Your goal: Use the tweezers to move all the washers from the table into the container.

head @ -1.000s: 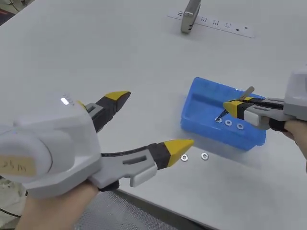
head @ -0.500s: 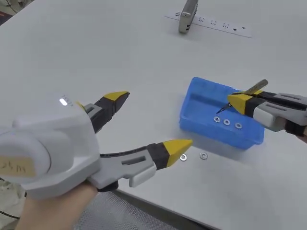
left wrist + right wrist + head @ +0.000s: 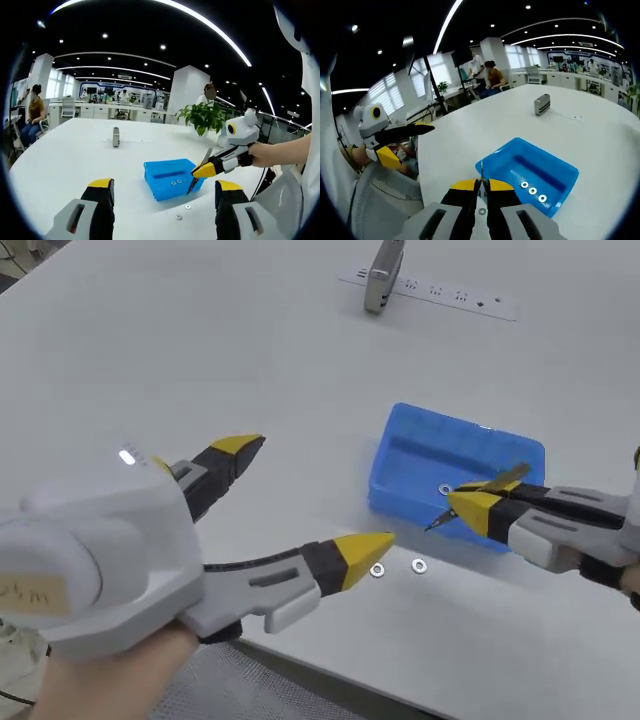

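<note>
Right gripper (image 3: 462,506), frame right, clamps thin metal tweezers (image 3: 436,522) over near wall of blue rectangular plastic container (image 3: 420,450); two small metal washers (image 3: 377,569) on table, lower centre.

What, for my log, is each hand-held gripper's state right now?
Left hand-held gripper: open, empty.
Right hand-held gripper: shut on the tweezers.
</note>
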Demonstrator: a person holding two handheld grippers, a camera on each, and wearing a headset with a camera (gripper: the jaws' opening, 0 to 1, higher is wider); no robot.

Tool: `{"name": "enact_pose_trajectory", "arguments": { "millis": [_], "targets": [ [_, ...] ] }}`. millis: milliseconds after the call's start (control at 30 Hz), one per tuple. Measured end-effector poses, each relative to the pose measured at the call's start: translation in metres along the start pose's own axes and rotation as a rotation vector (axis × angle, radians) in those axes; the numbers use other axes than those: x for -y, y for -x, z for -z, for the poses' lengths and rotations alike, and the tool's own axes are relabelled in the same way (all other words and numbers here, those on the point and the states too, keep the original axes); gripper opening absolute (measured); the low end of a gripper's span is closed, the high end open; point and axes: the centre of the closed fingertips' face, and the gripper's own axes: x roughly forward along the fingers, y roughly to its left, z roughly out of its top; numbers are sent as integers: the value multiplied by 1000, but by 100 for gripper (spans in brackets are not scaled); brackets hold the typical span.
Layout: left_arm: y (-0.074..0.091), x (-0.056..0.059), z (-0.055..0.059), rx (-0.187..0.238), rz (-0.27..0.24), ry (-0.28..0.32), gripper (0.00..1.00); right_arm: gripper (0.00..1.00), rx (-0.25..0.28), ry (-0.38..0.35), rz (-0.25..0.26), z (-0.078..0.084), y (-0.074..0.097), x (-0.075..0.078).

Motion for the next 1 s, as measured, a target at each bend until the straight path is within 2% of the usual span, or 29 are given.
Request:
{"name": "enact_pose_trajectory", "arguments": {
  "millis": [133, 300, 633, 867, 933, 1000],
  "targets": [
    [0, 0, 0, -2, 0, 0, 84, 3, -37, -2, -6, 14, -5, -1],
    [0, 0, 0, -1, -2, -1, 84, 3, -66, 6, -5, 23, -5, -1],
    [0, 1, 1, -6, 1, -4, 84, 3, -72, -12, -18, 28, -8, -5],
    [-1, 2, 2, -13, 5, -8, 84, 3, -96, 11, -17, 33, -10, -6],
    [-1, 2, 1, -10, 5, -7, 84, 3, -106, 33, -21, 35, -10, -9],
    [-1, 2, 2, -13, 5, -7, 83, 3, -119, 102, -9, 34, -10, -8]
  ]
}}
